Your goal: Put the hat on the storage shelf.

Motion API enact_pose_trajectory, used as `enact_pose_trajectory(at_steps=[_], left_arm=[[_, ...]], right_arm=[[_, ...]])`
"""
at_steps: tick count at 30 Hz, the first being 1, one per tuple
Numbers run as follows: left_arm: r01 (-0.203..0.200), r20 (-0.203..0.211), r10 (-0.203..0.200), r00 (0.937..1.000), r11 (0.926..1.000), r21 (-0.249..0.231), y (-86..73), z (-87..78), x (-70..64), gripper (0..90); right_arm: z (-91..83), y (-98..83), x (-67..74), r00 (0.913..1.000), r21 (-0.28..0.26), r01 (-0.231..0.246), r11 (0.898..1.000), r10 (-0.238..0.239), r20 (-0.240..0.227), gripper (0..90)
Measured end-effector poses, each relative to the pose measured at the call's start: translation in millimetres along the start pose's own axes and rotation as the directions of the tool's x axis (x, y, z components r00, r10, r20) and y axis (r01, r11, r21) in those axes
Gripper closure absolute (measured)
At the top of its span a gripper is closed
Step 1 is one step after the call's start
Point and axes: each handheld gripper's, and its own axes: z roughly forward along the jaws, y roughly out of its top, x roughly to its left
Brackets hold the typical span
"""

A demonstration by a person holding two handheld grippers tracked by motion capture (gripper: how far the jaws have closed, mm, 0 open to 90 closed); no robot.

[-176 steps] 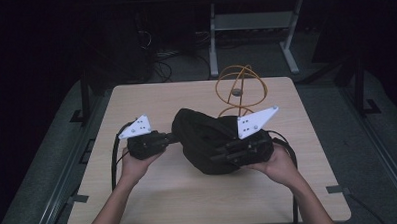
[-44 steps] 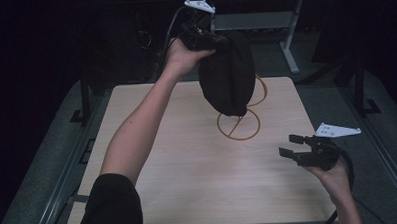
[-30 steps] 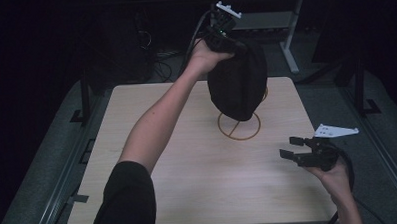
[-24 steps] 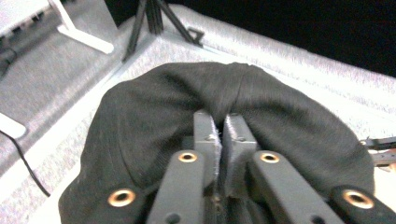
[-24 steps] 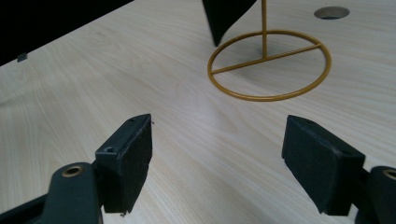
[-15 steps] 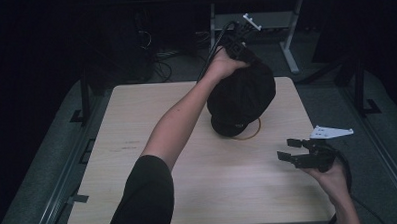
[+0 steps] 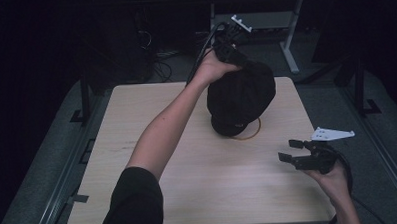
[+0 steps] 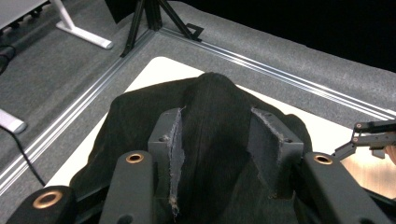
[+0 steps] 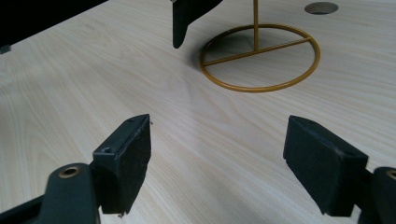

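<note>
jaws of the left gripper stand part-way apart above the gold wire stand, with a fold of the black cap still running up between them; they have just been opening. in the left gripper view the pads flank a ridge of dark cloth, and i cannot tell whether they still pinch it or merely touch it, so the grip looks like one being let go. the gripper sits at the crown because that is the point from which the cap can hang straight and be steered onto the stand's upright.

just below it, the cap is draped over the stand, hiding the post; a bare arc of the ring base peeks out at the near edge, so the cap appears to rest on the stand's top and not on the table. in the right gripper view the cap's peak hangs clear of the wood, beside the ring and its post.

well away from the stand, toward the near right corner of the table, the right gripper waits with jaws spread wide and nothing between them, aimed at the stand. it seems parked there to stay out of the way yet ready to steady the cap should it slip.

my judgement: the hanging is nearly done, and what remains is to free the cloth and draw the left gripper off without tugging the cap askew.
</note>
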Motion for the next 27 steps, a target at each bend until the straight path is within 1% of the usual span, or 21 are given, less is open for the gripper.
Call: enact_pose_trajectory(at_steps=[4,6,7,9,11,13,15,18,20,21,24,27], left_arm=[[0.012,-0.008,-0.012,0.9999,0.9998,-0.013,-7.6,-9.3,0.6,52.5],[0.011,-0.015,-0.012,0.9998,0.9998,-0.019,-11.8,-15.2,0.7,51.7],[0.016,-0.022,-0.017,0.9996,0.9994,-0.030,-14.6,-19.0,0.2,51.2],[0.010,-0.042,-0.012,0.9990,0.9986,-0.051,-19.2,-26.2,-0.5,49.3],[0.014,-0.040,-0.016,0.9991,0.9979,-0.063,-23.6,-32.6,-1.0,48.6],[0.016,-0.047,-0.019,0.9987,0.9970,-0.076,-29.6,-39.6,-2.5,48.3],[0.029,-0.045,-0.033,0.9984,0.9958,-0.087,-37.7,-46.2,-3.2,47.9],[0.052,-0.030,-0.055,0.9980,0.9936,-0.100,-49.8,-52.1,-4.1,47.0],[0.045,-0.031,-0.048,0.9984,0.9942,-0.097,-58.5,-56.1,-5.0,46.6],[0.055,-0.033,-0.058,0.9978,0.9933,-0.101,-63.3,-57.6,-6.1,46.6],[0.067,-0.030,-0.071,0.9971,0.9916,-0.110,-73.0,-61.6,-6.4,45.5],[0.080,-0.029,-0.084,0.9960,0.9896,-0.119,-82.7,-65.3,-7.3,44.0]], right_arm=[[1.5,0.7,2.2,0.9997,0.006,0.024,1.000,-0.024,0.011,22.9],[2.1,0.8,2.8,0.9997,0.011,0.021,1.000,-0.021,0.014,21.5],[2.6,0.8,3.1,0.9996,0.012,0.019,1.000,-0.020,0.018,20.5],[3.3,0.9,3.4,0.9996,0.018,0.016,1.000,-0.016,0.022,20.0],[4.2,1.3,4.5,0.9994,0.019,0.021,1.000,-0.022,0.028,19.5],[4.4,2.1,6.5,0.9991,0.012,0.029,1.000,-0.029,0.032,19.5],[4.8,2.7,8.4,0.9990,0.013,0.030,0.999,-0.031,0.033,19.4],[5.7,3.2,9.8,0.9988,0.017,0.033,0.999,-0.033,0.037,19.4],[5.6,2.8,10.2,0.9988,0.020,0.030,0.999,-0.031,0.038,19.4],[5.4,2.8,10.5,0.9989,0.021,0.026,0.999,-0.027,0.039,19.4],[5.3,2.9,11.9,0.9987,0.021,0.021,1.000,-0.022,0.047,19.4],[5.9,3.2,13.4,0.9984,0.024,0.026,0.999,-0.028,0.049,19.4]])
